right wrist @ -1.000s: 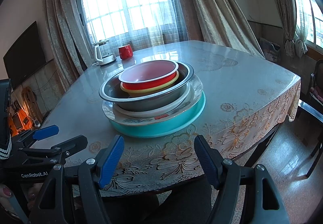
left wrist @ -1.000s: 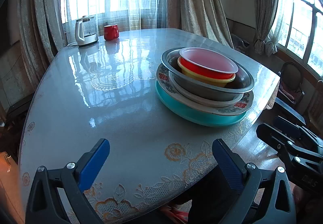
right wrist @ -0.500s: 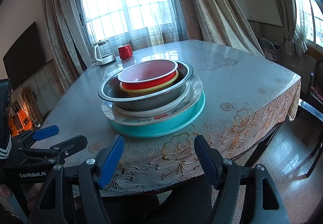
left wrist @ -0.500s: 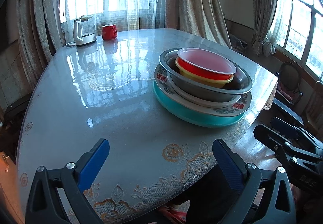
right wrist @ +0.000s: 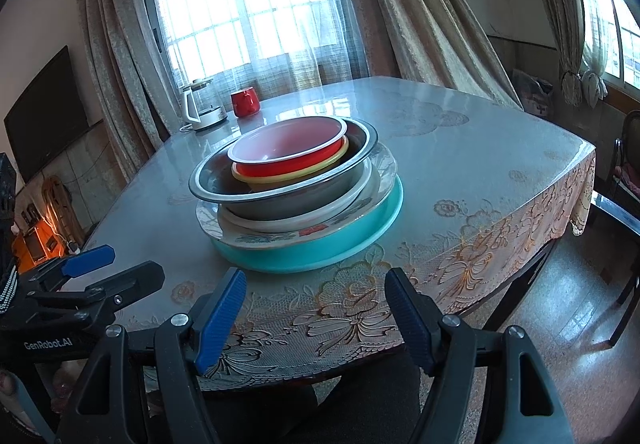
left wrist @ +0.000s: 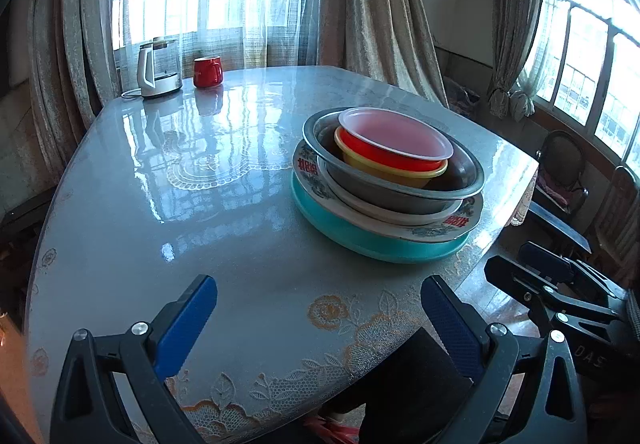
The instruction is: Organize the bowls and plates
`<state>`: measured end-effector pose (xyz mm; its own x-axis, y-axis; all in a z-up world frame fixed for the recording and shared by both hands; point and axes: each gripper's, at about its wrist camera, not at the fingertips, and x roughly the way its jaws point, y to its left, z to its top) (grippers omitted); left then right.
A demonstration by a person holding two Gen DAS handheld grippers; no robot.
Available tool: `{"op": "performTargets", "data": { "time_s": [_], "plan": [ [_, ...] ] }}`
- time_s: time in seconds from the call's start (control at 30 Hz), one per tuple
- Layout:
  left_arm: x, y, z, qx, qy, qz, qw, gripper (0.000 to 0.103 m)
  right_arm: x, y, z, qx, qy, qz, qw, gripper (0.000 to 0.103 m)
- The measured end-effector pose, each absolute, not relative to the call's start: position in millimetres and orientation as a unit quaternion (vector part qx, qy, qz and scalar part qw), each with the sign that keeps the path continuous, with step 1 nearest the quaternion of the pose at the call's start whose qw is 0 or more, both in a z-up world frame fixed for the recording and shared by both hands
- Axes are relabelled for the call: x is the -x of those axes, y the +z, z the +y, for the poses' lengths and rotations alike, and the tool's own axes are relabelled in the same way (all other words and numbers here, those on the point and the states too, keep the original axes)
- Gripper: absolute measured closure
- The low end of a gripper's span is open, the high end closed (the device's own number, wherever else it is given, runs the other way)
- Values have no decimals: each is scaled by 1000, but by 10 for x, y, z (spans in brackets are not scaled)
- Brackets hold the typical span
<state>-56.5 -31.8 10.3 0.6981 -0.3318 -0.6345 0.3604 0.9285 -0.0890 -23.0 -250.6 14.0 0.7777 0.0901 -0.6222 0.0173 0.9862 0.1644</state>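
Note:
One stack of dishes stands on the table near its front right corner. From the bottom: a teal plate, a patterned plate, a white plate, a steel bowl, a yellow bowl and a red bowl on top. My left gripper is open and empty above the table's near edge, short of the stack. My right gripper is open and empty too, just in front of the teal plate.
A glass kettle and a red mug stand at the table's far edge by the curtained window. A dark chair stands right of the table. Lace cloth hangs over the front edge.

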Motion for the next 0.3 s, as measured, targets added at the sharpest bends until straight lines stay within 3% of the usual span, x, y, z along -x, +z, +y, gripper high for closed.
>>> {"op": "performTargets", "data": {
  "time_s": [0.3],
  "plan": [
    [547, 96, -448, -51, -184, 340, 921, 0, 199, 115, -2539, -89, 22, 336, 937, 30]
  ]
}}
